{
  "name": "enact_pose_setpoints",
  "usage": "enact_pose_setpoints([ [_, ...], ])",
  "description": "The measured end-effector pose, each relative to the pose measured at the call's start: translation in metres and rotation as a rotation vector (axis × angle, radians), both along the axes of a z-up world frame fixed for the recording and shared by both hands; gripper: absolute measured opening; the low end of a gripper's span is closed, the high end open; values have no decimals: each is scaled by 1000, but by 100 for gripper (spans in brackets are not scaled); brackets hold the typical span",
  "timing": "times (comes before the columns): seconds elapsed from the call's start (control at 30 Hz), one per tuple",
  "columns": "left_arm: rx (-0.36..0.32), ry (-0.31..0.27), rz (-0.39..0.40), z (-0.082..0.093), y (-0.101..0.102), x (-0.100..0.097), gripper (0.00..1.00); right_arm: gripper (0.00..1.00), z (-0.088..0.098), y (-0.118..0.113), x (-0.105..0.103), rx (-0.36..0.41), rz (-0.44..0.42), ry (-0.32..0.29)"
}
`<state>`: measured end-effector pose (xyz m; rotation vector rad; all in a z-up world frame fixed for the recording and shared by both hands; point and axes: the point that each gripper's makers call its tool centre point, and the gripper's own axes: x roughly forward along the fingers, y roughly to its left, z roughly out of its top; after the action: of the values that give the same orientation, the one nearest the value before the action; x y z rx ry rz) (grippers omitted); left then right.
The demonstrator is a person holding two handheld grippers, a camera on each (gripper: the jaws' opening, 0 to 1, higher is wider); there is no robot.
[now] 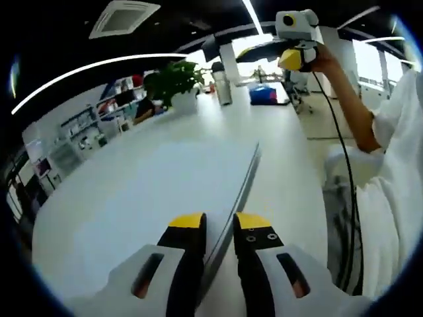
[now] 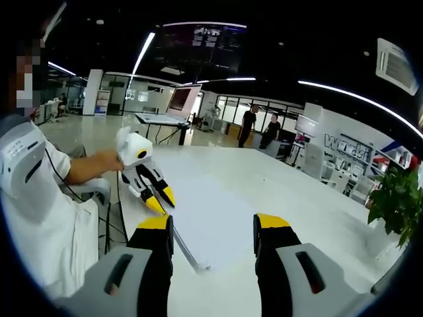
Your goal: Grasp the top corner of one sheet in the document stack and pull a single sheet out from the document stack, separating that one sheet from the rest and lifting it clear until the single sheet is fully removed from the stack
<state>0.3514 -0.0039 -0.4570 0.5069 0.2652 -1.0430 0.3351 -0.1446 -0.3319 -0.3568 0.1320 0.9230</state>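
Note:
A white sheet (image 1: 165,185) runs forward from my left gripper (image 1: 220,224), its grey edge passing between the two yellow-tipped jaws, which stand close together on it. In the right gripper view the paper stack (image 2: 211,218) lies flat on the white table (image 2: 304,191), and the left gripper (image 2: 162,201) meets its left edge. My right gripper (image 2: 213,228) is open, its jaws wide apart above the stack's near corner and holding nothing. It also shows in the left gripper view, the right gripper (image 1: 295,59) held high by a hand. Whether one sheet or more is pinched is hidden.
A person in a white shirt (image 2: 46,218) stands at the table's edge, with a black cable (image 1: 347,165) hanging down. A potted plant (image 1: 175,79) and a grey flask (image 1: 223,86) stand at the table's far end. Two people (image 2: 248,125) stand far off.

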Motion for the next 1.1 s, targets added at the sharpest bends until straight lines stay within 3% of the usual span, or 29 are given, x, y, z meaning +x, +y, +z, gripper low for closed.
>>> enact_pose_setpoints([
  [0.23, -23, -24, 10, 7, -1, 4, 17, 48, 0, 0, 0, 0, 1, -2],
  [0.53, -26, 35, 3, -4, 2, 5, 16, 48, 0, 1, 0, -3, 2, -1],
  [1.1, -66, 87, 5, -5, 4, 6, 17, 48, -1, 0, 0, -4, 0, 1],
])
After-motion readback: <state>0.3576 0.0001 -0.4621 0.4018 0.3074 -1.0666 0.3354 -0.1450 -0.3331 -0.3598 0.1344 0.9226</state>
